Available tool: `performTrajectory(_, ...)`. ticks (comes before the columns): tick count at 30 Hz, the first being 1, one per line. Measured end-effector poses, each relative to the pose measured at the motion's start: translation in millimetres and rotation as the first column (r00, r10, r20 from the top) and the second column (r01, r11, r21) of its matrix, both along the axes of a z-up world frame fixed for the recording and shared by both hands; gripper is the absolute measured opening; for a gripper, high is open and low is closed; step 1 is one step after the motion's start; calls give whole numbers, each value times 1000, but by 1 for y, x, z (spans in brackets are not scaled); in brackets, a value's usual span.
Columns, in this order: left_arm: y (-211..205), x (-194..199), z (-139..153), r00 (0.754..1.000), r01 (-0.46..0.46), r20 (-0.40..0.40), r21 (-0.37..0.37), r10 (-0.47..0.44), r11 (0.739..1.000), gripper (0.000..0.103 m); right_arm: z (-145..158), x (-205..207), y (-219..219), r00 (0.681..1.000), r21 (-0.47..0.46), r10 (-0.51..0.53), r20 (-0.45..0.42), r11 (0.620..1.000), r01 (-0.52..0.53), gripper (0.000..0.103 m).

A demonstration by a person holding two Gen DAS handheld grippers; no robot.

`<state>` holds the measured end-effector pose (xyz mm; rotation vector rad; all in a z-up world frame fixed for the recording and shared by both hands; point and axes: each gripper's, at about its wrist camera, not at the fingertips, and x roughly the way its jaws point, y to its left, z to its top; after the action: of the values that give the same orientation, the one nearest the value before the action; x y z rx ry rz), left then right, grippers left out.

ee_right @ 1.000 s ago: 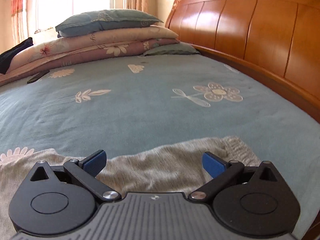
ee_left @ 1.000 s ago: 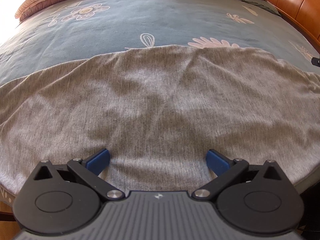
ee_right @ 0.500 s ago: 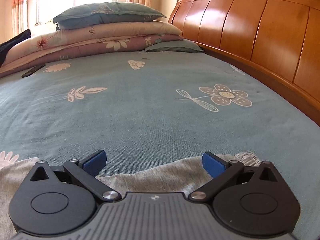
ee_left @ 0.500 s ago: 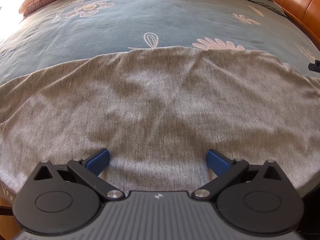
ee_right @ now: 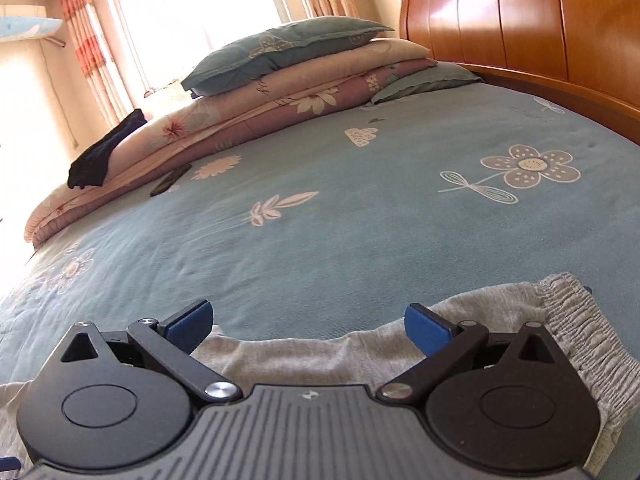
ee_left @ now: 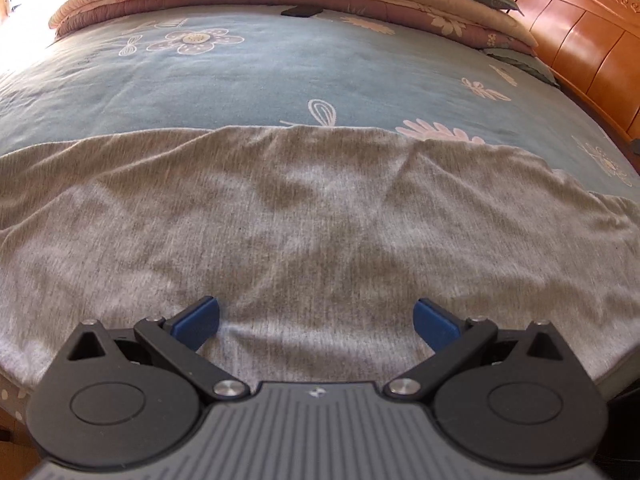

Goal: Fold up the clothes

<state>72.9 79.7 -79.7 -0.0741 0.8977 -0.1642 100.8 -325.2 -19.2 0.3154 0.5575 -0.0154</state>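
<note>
The bed (ee_right: 360,220) fills both views, its blue flowered cover running away from me toward stacked quilts (ee_right: 280,96) and a pillow (ee_right: 288,46) at the far side, with a wooden headboard (ee_right: 520,20) along my right. Most of that cover is bare, so I judge there is plenty of open room ahead to carry cloth forward.

The grey garment (ee_left: 320,220) lies spread flat along the near edge of the bed, its long axis running left to right across my view. It looks like soft knit trousers, since the gathered elastic waistband (ee_right: 580,320) shows at the right end. Its far edge makes a gentle line across the cover, with low wrinkles in the middle. The near edge sits close to the mattress edge, under my tools, so there is little room to pull backward.

My left claw (ee_left: 316,316) hangs over the middle of the cloth, jaws spread wide, holding nothing; the fabric passes beneath and ahead of its blue pads (ee_left: 196,322). My right claw (ee_right: 306,322) is also wide and empty, over the right end of the garment, with the waistband just to its right and the far edge of the cloth barely past its tips.

So my right is nearer the waistband end, my left nearer the body of the cloth. I judge the fold turns on gripping the near edge and bringing it away from me, across the short axis.
</note>
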Motion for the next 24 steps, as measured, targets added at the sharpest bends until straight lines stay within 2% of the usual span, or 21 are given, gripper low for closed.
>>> performTrajectory(2, 7, -6, -1, 999, 23, 25, -29, -22, 999, 102, 11, -21, 11, 996, -32, 79, 35, 996, -78, 103)
performTrajectory(5, 8, -9, -4, 996, 77, 42, -14, -76, 997, 102, 10, -56, 25, 978, -30, 197, 71, 980, -195, 103)
performTrajectory(8, 5, -8, -4, 995, 86, 43, 8, -86, 996, 102, -3, -70, 41, 965, -56, 258, 46, 965, -255, 103)
performTrajectory(9, 8, -8, -2, 996, 75, 49, -6, -74, 997, 102, -8, -72, 46, 962, -68, 273, 33, 960, -270, 103)
performTrajectory(13, 21, -8, 7, 997, 26, 72, -71, -21, 997, 102, -34, -58, 79, 947, -162, 302, -110, 935, -317, 103)
performTrajectory(15, 42, -15, 20, 991, -16, 127, -117, 31, 993, 102, -52, -49, 92, 940, -217, 266, -215, 925, -311, 103)
performTrajectory(17, 75, -24, 36, 976, -81, 186, -165, 112, 983, 102, -63, -50, 96, 948, -258, 219, -233, 926, -277, 103)
performTrajectory(20, 134, -44, 54, 926, -228, 250, -220, 281, 948, 102, -69, -52, 96, 952, -268, 184, -244, 931, -249, 103)
performTrajectory(22, 176, -61, 54, 876, -333, 253, -296, 410, 895, 102, -72, -54, 92, 958, -272, 185, -218, 932, -241, 103)
performTrajectory(23, 197, -70, 53, 846, -382, 249, -335, 472, 861, 102, -75, -56, 92, 961, -285, 193, -196, 927, -244, 103)
performTrajectory(24, 218, -77, 48, 826, -420, 216, -381, 521, 824, 102, -76, -58, 91, 965, -286, 192, -179, 928, -238, 103)
